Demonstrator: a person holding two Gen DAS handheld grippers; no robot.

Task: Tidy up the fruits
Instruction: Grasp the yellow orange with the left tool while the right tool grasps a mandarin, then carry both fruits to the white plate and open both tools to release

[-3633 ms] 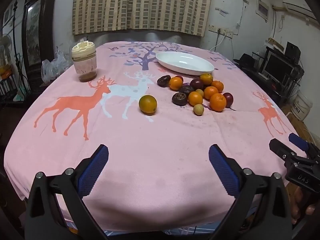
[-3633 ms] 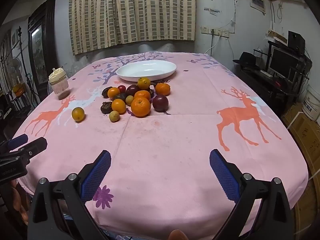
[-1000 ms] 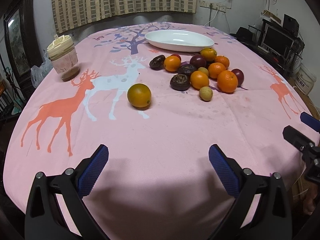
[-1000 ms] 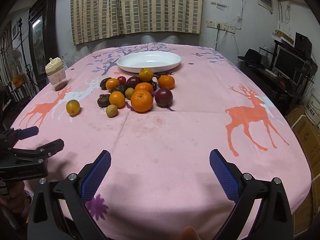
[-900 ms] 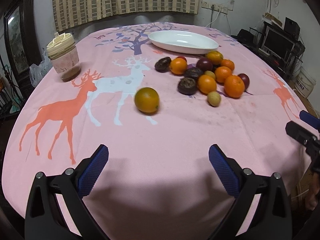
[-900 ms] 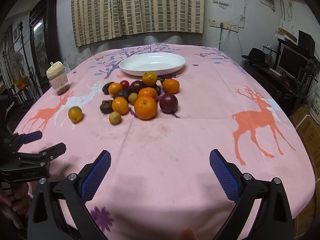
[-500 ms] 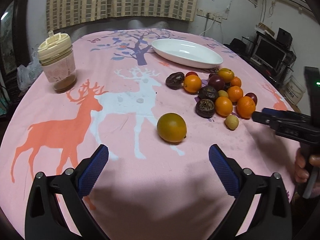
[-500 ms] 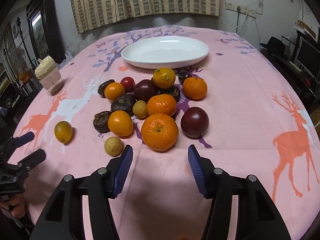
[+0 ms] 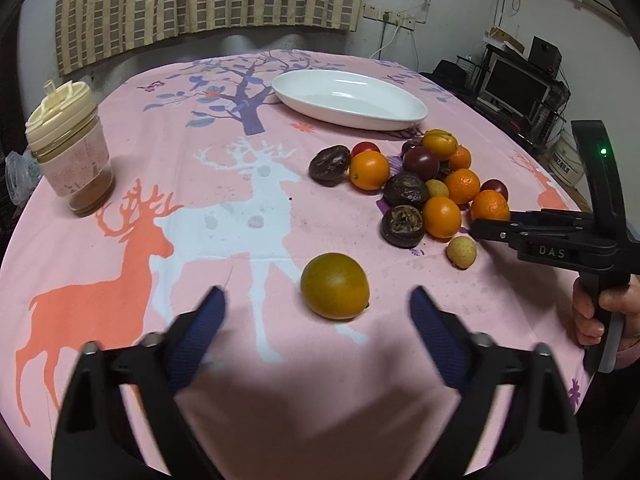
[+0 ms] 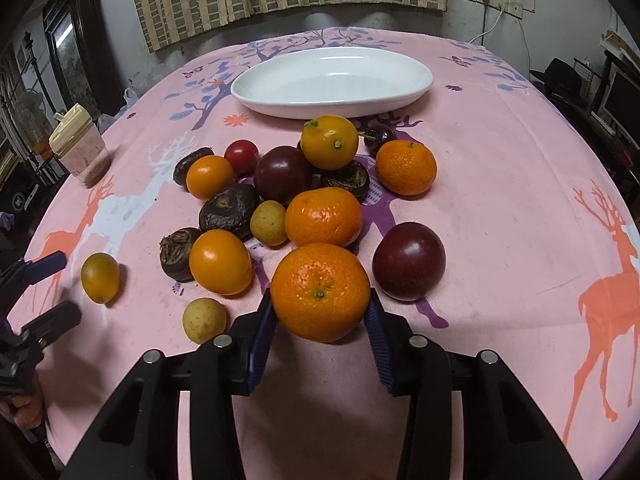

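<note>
Right wrist view: our right gripper [image 10: 320, 322] clamps front orange [image 10: 320, 291] at near edge of fruit pile [image 10: 280, 200]. Our left gripper [image 9: 316, 316] spread wide, lone yellow-green fruit [image 9: 334, 290] just ahead of its tips. We judge task barely begun: white dish [image 10: 332, 98] beyond pile holds nothing, all fruit left on pink cloth [image 10: 500, 200]. Pile sits between orange and dish. Jar [image 9: 68, 160] far left, clear of path.

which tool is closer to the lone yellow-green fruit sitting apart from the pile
Left. The left tool is open with the lone yellow-green fruit just ahead of its fingertips. The right tool is over at the pile, its fingers around the front orange.
</note>
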